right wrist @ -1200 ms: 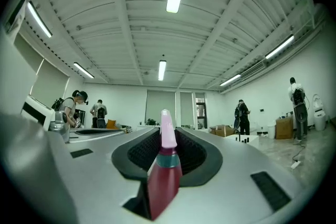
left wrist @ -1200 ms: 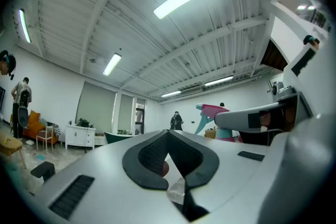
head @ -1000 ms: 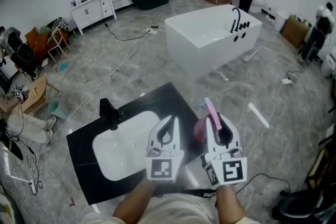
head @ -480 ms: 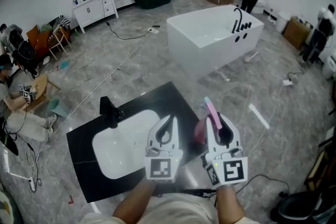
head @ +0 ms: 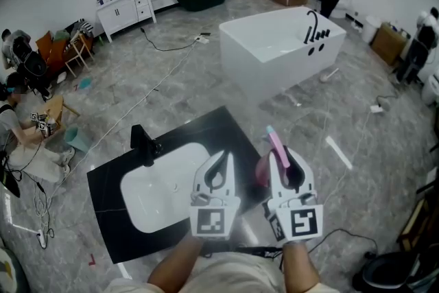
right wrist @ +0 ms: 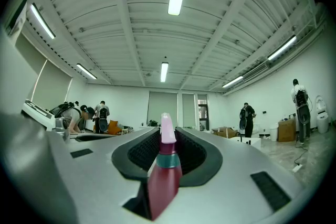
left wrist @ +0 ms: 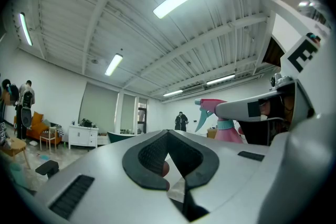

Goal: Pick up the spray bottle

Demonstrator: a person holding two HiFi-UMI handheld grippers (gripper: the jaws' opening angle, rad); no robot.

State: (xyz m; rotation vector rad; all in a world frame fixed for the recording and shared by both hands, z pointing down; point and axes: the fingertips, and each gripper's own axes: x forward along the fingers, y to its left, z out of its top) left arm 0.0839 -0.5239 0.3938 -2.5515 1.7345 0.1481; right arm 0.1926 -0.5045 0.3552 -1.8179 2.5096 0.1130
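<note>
A pink spray bottle [head: 276,149] with a teal collar and pale trigger head stands upright between the jaws of my right gripper [head: 281,161], which is shut on it above the sink counter's right edge. In the right gripper view the spray bottle [right wrist: 164,176] fills the gap between the dark pads [right wrist: 191,152], its nozzle top rising above them. My left gripper [head: 224,156] hovers just left of it over the basin, jaws shut with nothing held. The left gripper [left wrist: 168,134] view shows the spray bottle [left wrist: 218,119] and the right gripper [left wrist: 252,107] off to its right.
Below the grippers lies a black counter [head: 206,130] with a white sink basin [head: 154,199] and a black faucet [head: 142,145]. A white bathtub [head: 278,48] stands beyond. Cables cross the marble floor. A white cabinet [head: 123,10], chairs, boxes and people line the room's edges.
Both grippers and the bottle have stayed where they were. A person crouching at the left edge has come further into view.
</note>
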